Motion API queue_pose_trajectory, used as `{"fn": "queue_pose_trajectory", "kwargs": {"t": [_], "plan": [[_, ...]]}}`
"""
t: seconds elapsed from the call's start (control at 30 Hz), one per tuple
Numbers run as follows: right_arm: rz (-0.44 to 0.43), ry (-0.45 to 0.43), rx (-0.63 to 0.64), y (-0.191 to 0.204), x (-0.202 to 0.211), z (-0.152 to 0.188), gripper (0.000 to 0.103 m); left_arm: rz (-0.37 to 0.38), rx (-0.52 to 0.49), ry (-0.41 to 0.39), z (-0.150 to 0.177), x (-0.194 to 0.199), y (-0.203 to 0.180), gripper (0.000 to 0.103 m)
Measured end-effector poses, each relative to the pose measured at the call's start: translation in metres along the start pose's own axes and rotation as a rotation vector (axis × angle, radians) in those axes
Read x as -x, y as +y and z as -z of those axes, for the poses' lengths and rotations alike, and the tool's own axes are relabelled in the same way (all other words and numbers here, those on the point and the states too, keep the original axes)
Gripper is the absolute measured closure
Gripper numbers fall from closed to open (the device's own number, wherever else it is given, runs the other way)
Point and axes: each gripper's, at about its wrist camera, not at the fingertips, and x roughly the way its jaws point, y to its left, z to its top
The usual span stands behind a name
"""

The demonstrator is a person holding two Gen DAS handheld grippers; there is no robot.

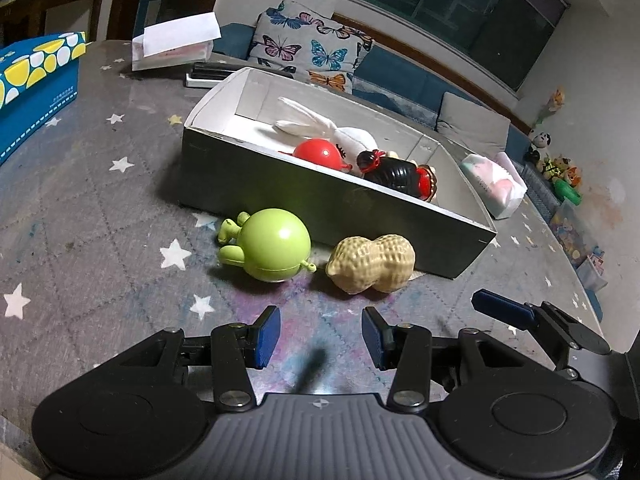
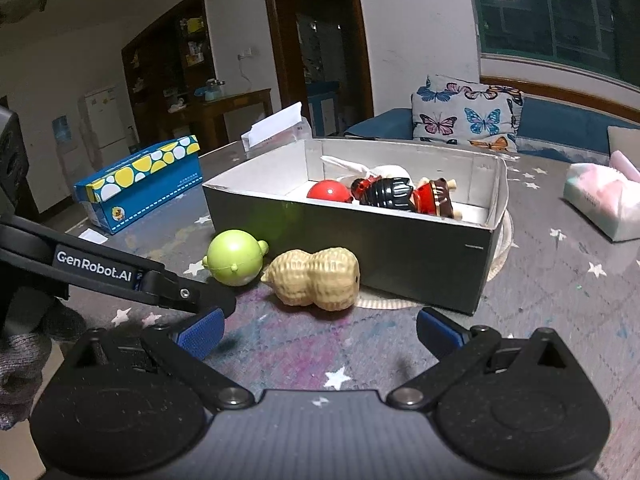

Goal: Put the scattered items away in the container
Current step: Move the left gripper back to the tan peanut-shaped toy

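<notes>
The tan ridged peanut-shaped toy (image 2: pixel 316 278) lies just ahead of the right gripper (image 2: pixel 318 330), against the dark cardboard box (image 2: pixel 400 256). A green round plastic toy (image 1: pixel 272 244) sits beside it, ahead of the left gripper (image 1: pixel 320 336). Both grippers are spread, holding nothing.

One box (image 1: pixel 304 196), four toys inside, two outside; two tissue packs, one blue carton (image 1: pixel 36 80).

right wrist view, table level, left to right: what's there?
blue tissue box → green round toy → peanut toy → grey box → soft tissue pack

Green toy (image 1: pixel 272 245), peanut (image 1: pixel 372 263) beside box (image 1: pixel 320 200).
</notes>
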Motion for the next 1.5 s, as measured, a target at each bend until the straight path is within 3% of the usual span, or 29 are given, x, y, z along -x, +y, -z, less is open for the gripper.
{"fn": "queue_pose_trajectory", "kwargs": {"t": [0.67,1.5], "plan": [[0.02,0.03,-0.031,-0.002,-0.016,0.004,0.0,-0.028,-0.002,0.0,-0.002,-0.007,0.005,0.056],[0.032,0.059,0.0,-0.002,-0.037,0.002,0.002,0.089,0.019,-0.006,-0.019,-0.025,-0.003,0.056]]}}
